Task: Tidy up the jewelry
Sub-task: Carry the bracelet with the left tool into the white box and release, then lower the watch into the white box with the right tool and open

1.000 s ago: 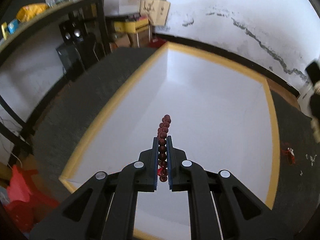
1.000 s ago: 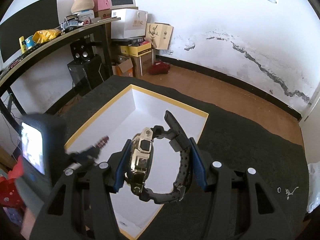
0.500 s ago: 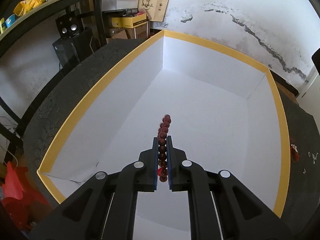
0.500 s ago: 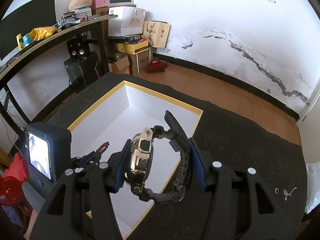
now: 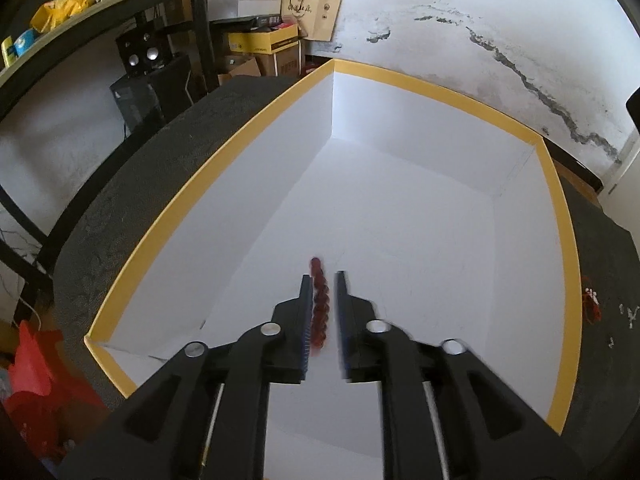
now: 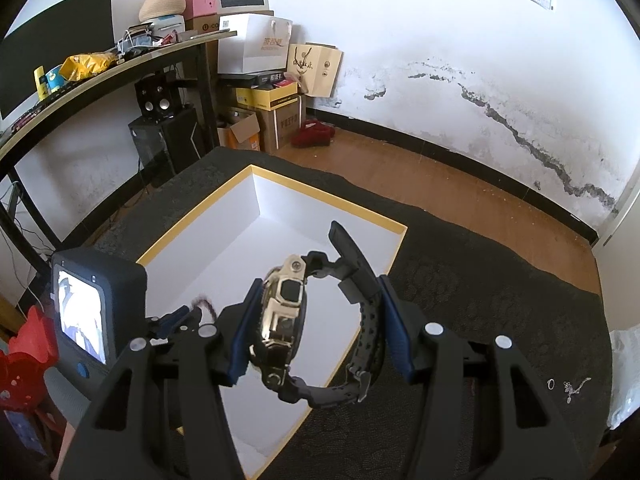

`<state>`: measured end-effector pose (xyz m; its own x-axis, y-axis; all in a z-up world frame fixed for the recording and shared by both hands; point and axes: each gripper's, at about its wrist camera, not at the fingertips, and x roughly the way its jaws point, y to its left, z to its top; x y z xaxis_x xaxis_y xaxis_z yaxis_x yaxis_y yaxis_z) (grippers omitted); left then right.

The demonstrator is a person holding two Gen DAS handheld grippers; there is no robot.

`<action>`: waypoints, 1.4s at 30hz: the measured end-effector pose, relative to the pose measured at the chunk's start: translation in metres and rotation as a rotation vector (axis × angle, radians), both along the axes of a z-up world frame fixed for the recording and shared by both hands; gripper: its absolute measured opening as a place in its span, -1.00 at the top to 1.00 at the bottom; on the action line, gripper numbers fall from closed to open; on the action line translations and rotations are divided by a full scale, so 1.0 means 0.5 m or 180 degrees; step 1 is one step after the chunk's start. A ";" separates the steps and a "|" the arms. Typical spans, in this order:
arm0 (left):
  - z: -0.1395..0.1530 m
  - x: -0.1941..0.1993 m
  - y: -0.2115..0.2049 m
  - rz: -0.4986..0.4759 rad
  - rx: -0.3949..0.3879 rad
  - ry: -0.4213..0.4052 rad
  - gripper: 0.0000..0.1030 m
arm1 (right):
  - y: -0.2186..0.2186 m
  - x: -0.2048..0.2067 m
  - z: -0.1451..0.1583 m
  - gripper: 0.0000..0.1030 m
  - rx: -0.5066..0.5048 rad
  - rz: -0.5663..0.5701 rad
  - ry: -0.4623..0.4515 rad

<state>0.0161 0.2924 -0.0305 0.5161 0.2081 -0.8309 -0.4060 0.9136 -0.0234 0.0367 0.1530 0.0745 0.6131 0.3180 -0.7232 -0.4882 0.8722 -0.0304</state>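
A white box with a yellow rim [image 5: 224,164] lies open on the dark mat; it also shows in the right wrist view [image 6: 332,200]. My left gripper [image 5: 323,280] is inside the box, its jaws now slightly apart, with a dark red bead bracelet [image 5: 319,300] blurred between them, no longer clamped. My right gripper [image 6: 320,292] is shut on a gold-faced watch [image 6: 284,316] with a black strap, held above the box's near right side. The left gripper also shows in the right wrist view [image 6: 192,312].
A small ring and a thin chain [image 6: 568,386] lie on the mat at right. A red trinket [image 5: 591,304] lies on the mat right of the box. A desk and cardboard boxes [image 6: 264,112] stand at the back left.
My left gripper went lower into the box and its jaws have parted; the bead bracelet has slipped back and blurred. My right gripper still holds the watch, little moved.
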 end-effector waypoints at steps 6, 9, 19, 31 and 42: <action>0.029 -0.020 -0.017 -0.0039 0.0061 -0.0190 -0.62 | 0.008 0.017 -0.008 -0.06 -0.0002 0.0008 0.0080; 0.033 -0.031 -0.023 -0.0084 0.0004 -0.0209 -0.62 | 0.021 0.038 -0.021 -0.06 -0.0010 0.0025 0.0188; 0.018 -0.060 -0.022 -0.0114 -0.0088 -0.0206 -0.62 | 0.118 0.145 -0.136 -0.06 -0.0234 0.0121 0.0769; 0.022 -0.060 -0.019 -0.0134 -0.0113 -0.0248 -0.62 | 0.161 0.176 -0.208 -0.08 -0.0508 0.0096 0.0899; 0.026 -0.057 -0.020 -0.0110 -0.0151 -0.0271 -0.62 | 0.158 0.167 -0.188 -0.89 -0.0427 0.0201 0.0687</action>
